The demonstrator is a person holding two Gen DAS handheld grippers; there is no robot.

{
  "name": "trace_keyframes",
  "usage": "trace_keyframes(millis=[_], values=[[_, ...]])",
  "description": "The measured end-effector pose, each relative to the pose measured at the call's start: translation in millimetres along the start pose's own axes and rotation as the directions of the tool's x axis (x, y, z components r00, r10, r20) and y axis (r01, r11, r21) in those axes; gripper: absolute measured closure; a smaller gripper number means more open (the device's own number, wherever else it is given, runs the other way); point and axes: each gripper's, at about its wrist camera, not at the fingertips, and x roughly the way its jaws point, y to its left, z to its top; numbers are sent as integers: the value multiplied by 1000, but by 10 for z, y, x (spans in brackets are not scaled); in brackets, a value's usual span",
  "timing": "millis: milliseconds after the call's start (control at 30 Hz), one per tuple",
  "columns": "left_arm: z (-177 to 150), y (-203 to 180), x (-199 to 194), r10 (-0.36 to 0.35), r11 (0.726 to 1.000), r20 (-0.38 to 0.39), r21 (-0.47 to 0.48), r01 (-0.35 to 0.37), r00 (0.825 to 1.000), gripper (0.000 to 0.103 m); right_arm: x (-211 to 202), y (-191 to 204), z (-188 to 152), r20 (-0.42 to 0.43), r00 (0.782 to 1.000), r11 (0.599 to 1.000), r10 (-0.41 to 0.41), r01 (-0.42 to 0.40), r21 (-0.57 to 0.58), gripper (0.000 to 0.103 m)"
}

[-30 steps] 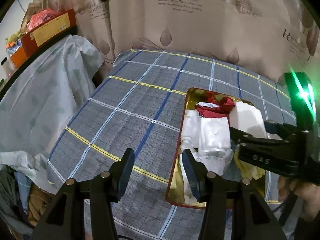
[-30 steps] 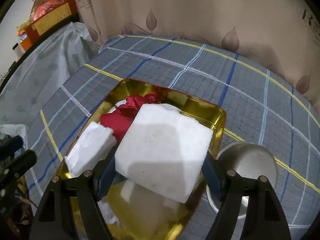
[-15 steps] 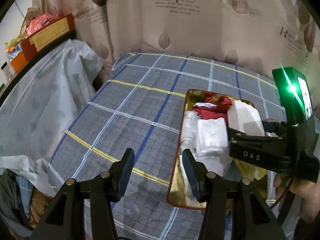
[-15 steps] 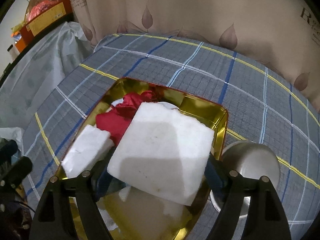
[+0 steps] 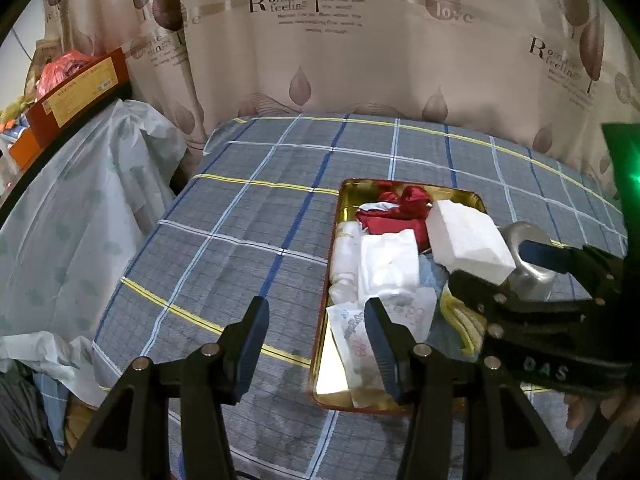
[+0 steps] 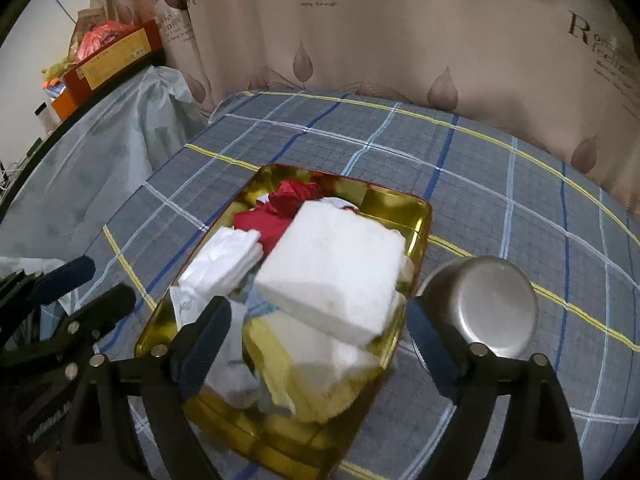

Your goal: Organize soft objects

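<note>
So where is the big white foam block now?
In the right wrist view, the white foam block lies in the gold tray, toward its right side, beside the red cloth.

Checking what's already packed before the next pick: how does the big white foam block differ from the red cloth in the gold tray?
The white foam block is a stiff, flat-faced slab; the red cloth is crumpled and shapeless. The block sits tilted on top of the pile at the near right of the tray; the cloth lies lower, toward the far end, partly covered by the block. The block is clearly larger. Both are inside the gold tray.
</note>
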Motion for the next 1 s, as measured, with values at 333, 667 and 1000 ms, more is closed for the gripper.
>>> trace_keyframes(millis=[333, 667, 1000], values=[[-38, -88, -25, -15, 1000, 2, 19, 14, 1000, 52, -373, -63, -389, 31, 999, 999, -44, 43, 32, 0], [-81, -224, -47, -22, 998, 7, 57, 21, 1000, 52, -548, -69, -679, 28, 997, 996, -67, 65, 61, 0], [-119, -327, -37, -25, 996, 2, 88, 24, 1000, 52, -539, -68, -733, 18, 996, 994, -86, 85, 62, 0]])
